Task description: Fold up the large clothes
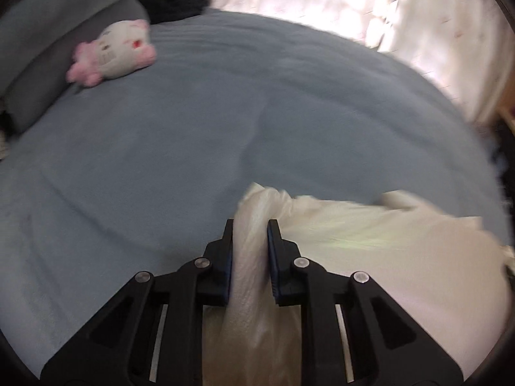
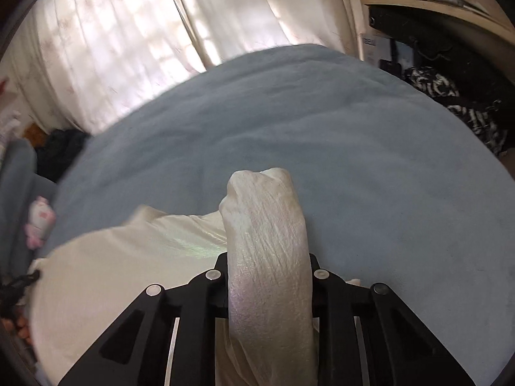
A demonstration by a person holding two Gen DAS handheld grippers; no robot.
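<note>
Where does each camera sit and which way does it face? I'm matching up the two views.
Left wrist: on the left gripper, facing across the blue bed toward a plush toy; its black fingers clamp the white garment.
Right wrist: on the right gripper, facing the curtains; it clamps the same garment.
Shared: garment, bed, toy, curtains.

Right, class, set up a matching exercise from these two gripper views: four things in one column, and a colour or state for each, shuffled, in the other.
Things:
1. plush toy
2. blanket
3. white garment
4. curtain

Descriptions:
A. pinched by both grippers
B. blue-grey, spread over the bed
C. pink and white, lying by the pillow
D. pale, sunlit behind the bed

Pairs: 1-C, 2-B, 3-A, 4-D
</note>
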